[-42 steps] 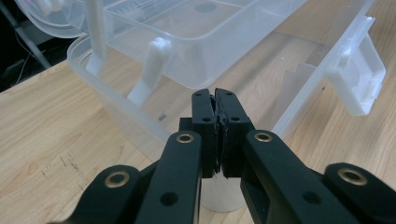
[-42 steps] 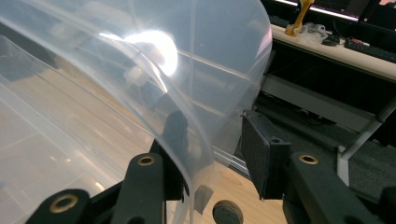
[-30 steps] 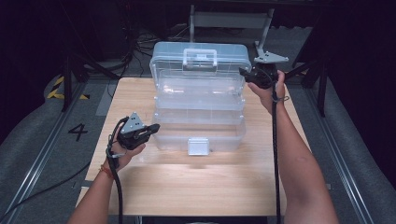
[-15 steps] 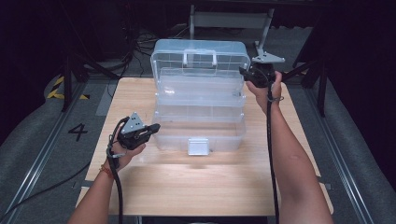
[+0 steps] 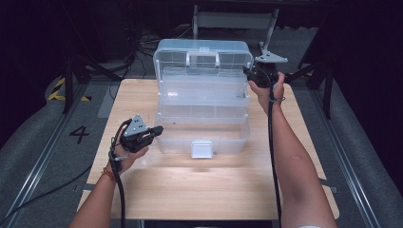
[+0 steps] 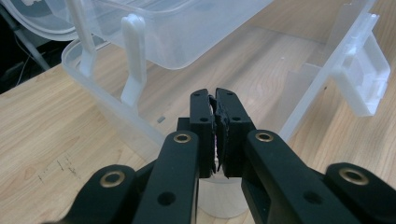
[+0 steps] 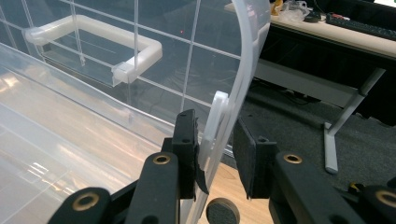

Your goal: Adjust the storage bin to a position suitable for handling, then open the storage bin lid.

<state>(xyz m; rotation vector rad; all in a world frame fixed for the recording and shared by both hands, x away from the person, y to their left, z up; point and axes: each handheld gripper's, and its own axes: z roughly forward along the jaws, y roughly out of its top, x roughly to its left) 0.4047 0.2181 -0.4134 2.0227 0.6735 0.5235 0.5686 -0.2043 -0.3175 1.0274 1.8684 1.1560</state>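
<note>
A clear plastic toolbox (image 5: 202,111) stands open in the middle of the wooden counter (image 5: 214,185), with its trays stepped back and its lid (image 5: 203,54) standing up at the far side. The white latch (image 5: 201,148) hangs at the front of the bottom bin.

The right gripper (image 5: 258,74) is at the far right edge of the lid. In the right gripper view its fingers (image 7: 186,140) are partly open and stand on both sides of the lid rim (image 7: 243,74); the left pad seems to touch the rim, the right pad is a little apart, so the grip does not look closed. The left gripper (image 5: 151,133) is at the left front corner of the bottom bin. In the left gripper view its fingers (image 6: 205,126) are pressed together with nothing between them, just above the bin wall (image 6: 107,109).

I judge that the step in hand is moving the lid, probably to close the box, while the left gripper steadies the base. The next move calls for closing the right fingers firmly on the rim and then swinging the lid forward in an arc, slowly, so the trays can fold down together.
</note>
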